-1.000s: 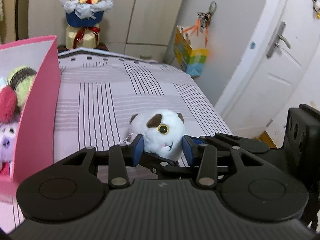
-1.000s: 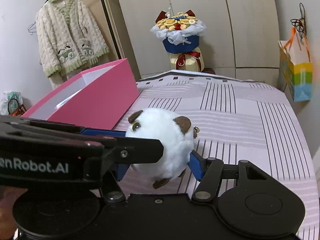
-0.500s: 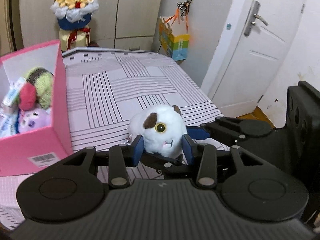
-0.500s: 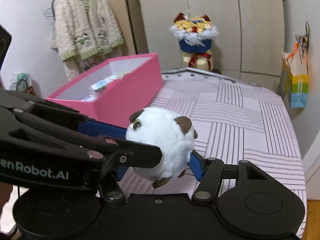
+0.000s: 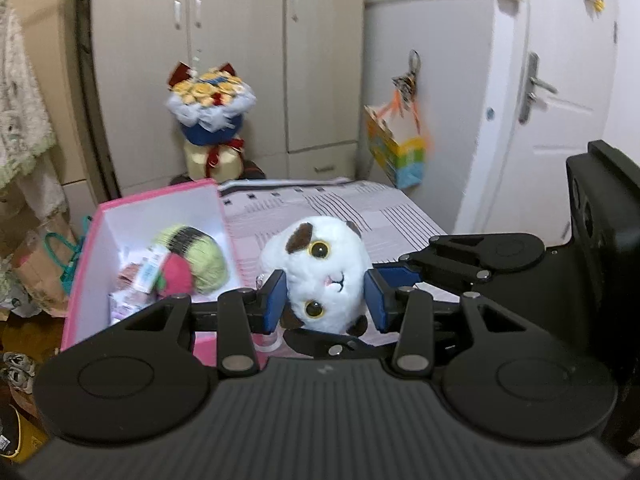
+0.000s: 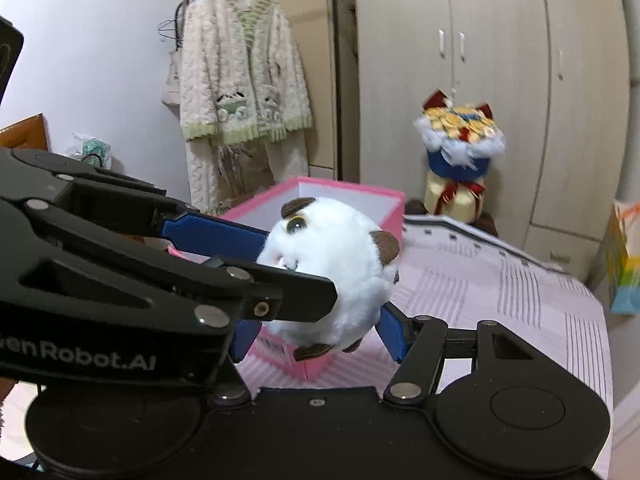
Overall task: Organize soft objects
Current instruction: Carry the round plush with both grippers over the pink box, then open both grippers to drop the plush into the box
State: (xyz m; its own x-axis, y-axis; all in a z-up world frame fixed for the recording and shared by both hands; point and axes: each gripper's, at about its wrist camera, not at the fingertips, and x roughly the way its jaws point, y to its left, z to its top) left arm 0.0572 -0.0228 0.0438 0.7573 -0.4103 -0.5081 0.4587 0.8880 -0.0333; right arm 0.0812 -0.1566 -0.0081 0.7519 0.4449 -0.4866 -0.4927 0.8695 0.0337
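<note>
While both claws pinch the plush [image 5: 326, 270], left claw [image 5: 325, 300] and right claw [image 6: 318, 330] hold it beside the box [image 5: 160, 208].

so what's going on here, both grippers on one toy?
Yes. The left gripper and the right gripper both clamp the white plush cat, held in the air beside the open pink box on the striped bed. The box already holds a green-and-black yarn ball and a red soft item. The cat is not yet in the box.
</note>
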